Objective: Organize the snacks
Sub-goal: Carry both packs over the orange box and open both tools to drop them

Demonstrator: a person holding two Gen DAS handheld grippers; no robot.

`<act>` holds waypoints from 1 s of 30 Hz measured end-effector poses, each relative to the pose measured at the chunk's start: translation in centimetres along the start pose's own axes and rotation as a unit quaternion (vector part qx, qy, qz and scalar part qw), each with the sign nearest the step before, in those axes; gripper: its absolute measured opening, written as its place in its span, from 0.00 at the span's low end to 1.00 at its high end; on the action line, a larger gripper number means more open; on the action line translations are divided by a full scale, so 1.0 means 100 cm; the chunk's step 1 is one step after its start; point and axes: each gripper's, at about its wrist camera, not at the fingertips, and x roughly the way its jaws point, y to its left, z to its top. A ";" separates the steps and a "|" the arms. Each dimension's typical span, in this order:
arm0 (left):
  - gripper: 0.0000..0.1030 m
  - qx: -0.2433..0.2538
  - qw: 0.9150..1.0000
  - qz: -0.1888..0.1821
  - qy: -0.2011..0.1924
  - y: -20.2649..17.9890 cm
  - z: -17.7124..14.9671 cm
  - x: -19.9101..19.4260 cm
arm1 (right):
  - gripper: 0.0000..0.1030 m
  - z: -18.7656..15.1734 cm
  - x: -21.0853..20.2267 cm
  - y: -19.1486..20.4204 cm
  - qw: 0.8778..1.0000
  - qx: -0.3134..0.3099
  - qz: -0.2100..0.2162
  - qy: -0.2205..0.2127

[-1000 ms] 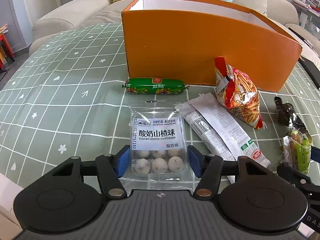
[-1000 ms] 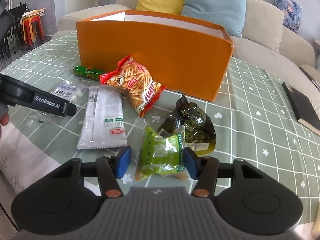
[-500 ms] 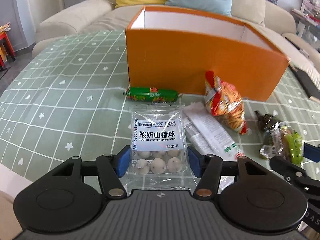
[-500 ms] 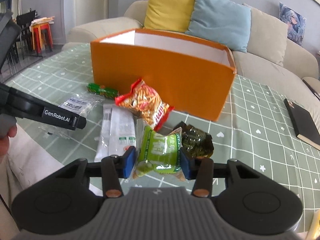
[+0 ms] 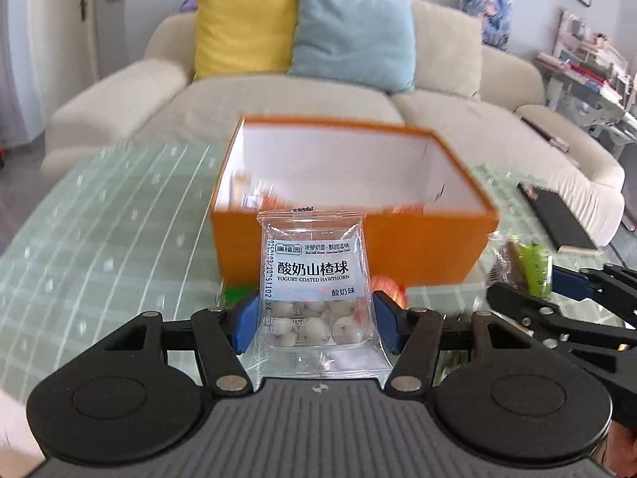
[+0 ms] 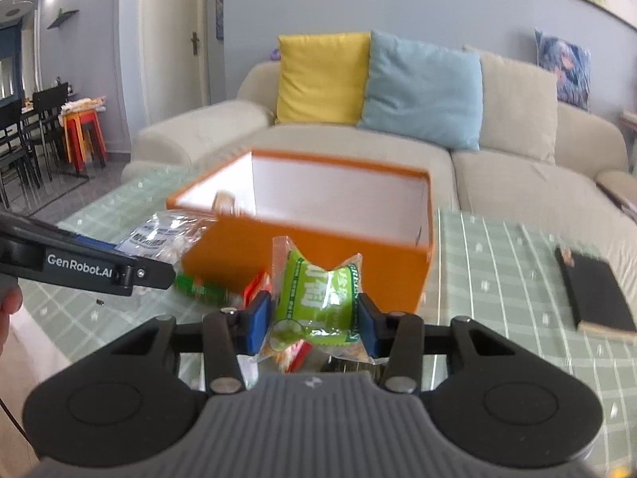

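Observation:
My left gripper [image 5: 314,324] is shut on a clear packet of yogurt-coated hawthorn balls [image 5: 314,279], held in the air in front of the open orange box [image 5: 430,255]. My right gripper [image 6: 313,318] is shut on a green snack packet [image 6: 318,294], also lifted before the orange box [image 6: 358,255]. The box has white inner walls and some snacks show inside at its left. The right gripper with its green packet [image 5: 533,267] shows at the right of the left wrist view; the left gripper's packet [image 6: 159,239] shows at the left of the right wrist view.
A green sausage [image 6: 199,288] and a red-orange chip bag [image 6: 254,290] lie on the green checked tablecloth [image 6: 497,279] below the grippers. A black notebook [image 6: 593,294] lies at the right. A beige sofa [image 5: 278,99] with yellow and blue cushions stands behind the table.
Both grippers have lifted their packets off the table and risen, so the inside of the orange box now shows. The other snacks have dropped out of sight below.

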 end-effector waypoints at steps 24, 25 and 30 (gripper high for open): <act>0.66 0.008 1.000 0.008 0.023 -0.007 0.102 0.087 | 0.42 0.109 0.119 -0.028 0.996 -0.076 -0.013 0.038; 0.66 0.005 0.999 0.006 0.031 -0.005 0.102 0.094 | 0.42 0.111 0.128 -0.029 0.996 -0.076 -0.013 0.049; 0.66 -0.011 0.997 0.007 0.076 0.011 0.099 0.126 | 0.42 0.113 0.163 -0.035 0.993 -0.068 -0.007 0.098</act>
